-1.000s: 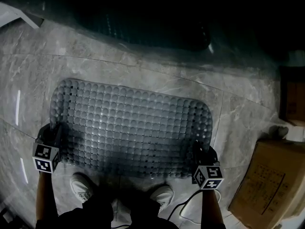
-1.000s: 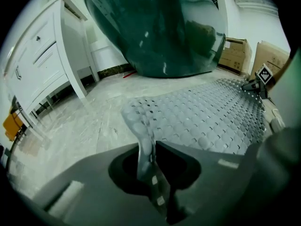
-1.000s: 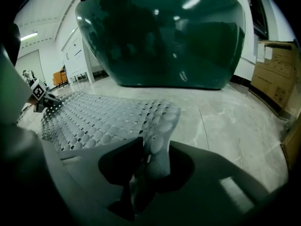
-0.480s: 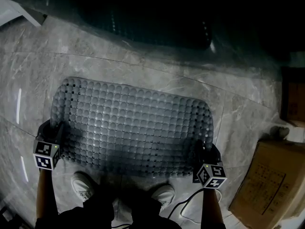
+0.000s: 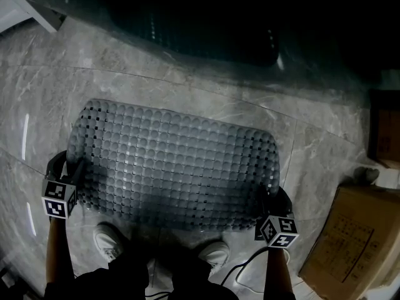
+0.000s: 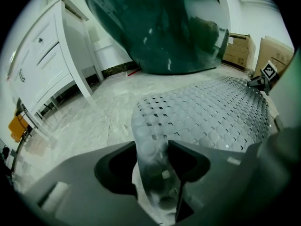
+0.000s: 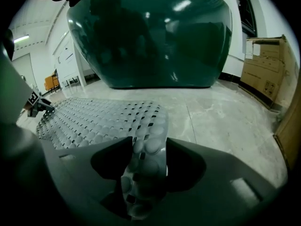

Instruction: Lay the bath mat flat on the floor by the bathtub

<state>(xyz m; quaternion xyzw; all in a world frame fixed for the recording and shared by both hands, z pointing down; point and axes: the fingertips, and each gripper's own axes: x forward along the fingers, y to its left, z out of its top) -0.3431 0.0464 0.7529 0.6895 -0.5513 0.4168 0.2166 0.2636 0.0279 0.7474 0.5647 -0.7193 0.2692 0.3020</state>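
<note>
A grey, bumpy, perforated bath mat (image 5: 172,161) is spread out over the marble floor (image 5: 206,99) in front of the dark green bathtub (image 5: 200,24). My left gripper (image 5: 67,170) is shut on the mat's near left corner, which curls up between its jaws (image 6: 153,159). My right gripper (image 5: 270,199) is shut on the near right corner, bent upward in its jaws (image 7: 148,159). The mat (image 6: 207,117) lies low, sagging between the two held corners. The tub (image 7: 150,36) stands just beyond the mat's far edge.
A cardboard box (image 5: 347,242) stands on the floor at the right, with more boxes (image 7: 265,65) by the wall. A white cabinet (image 6: 44,65) stands to the left of the tub. The person's shoes (image 5: 109,242) are just behind the mat's near edge.
Both grippers have shifted slightly forward with the mat's near corners, and the mat has moved a little toward the tub and lies flatter.
</note>
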